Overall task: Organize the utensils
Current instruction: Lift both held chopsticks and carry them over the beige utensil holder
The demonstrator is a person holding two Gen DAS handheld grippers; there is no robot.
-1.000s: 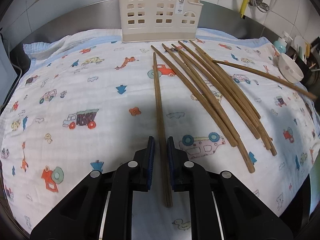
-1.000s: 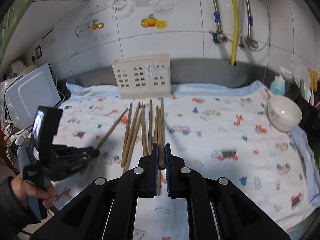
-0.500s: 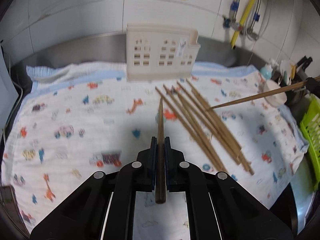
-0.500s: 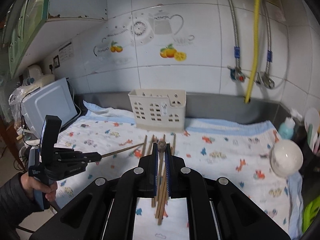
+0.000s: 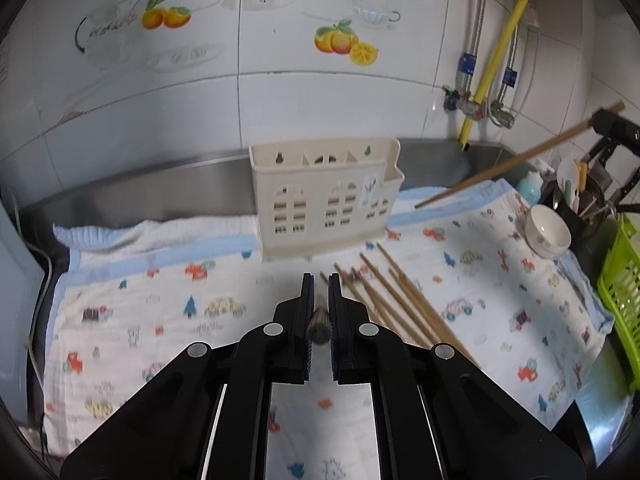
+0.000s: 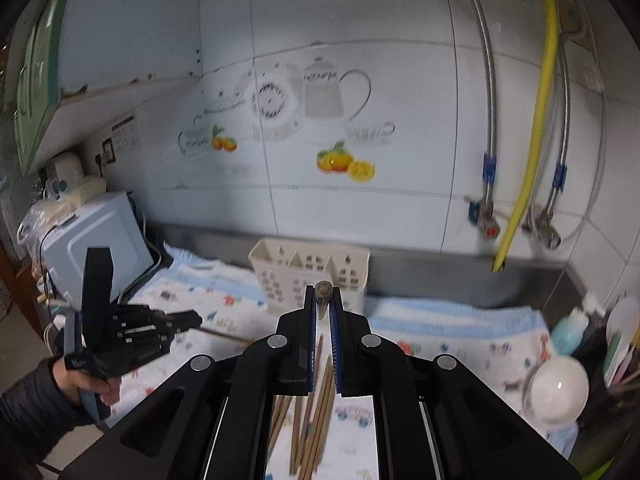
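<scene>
Each pair of tongs is clamped on one wooden chopstick: the left tongs (image 5: 319, 300) grip theirs (image 5: 319, 322) end-on, the right tongs (image 6: 323, 312) theirs (image 6: 323, 294), both raised before the cream slotted plastic utensil holder (image 5: 326, 204). The other chopsticks (image 5: 394, 300) lie fanned on the cartoon-print cloth (image 5: 160, 312) covering the surface. Only the right view shows the microwave (image 6: 96, 240); only the left shows the green basket (image 5: 620, 292) beside the white bowl (image 5: 548, 232).

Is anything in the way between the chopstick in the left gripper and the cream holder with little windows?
Nothing visible. The wooden chopstick is clamped in the left gripper, and only bare printed cloth lies before the cream plastic utensil holder. The loose chopsticks lie off to its right.
</scene>
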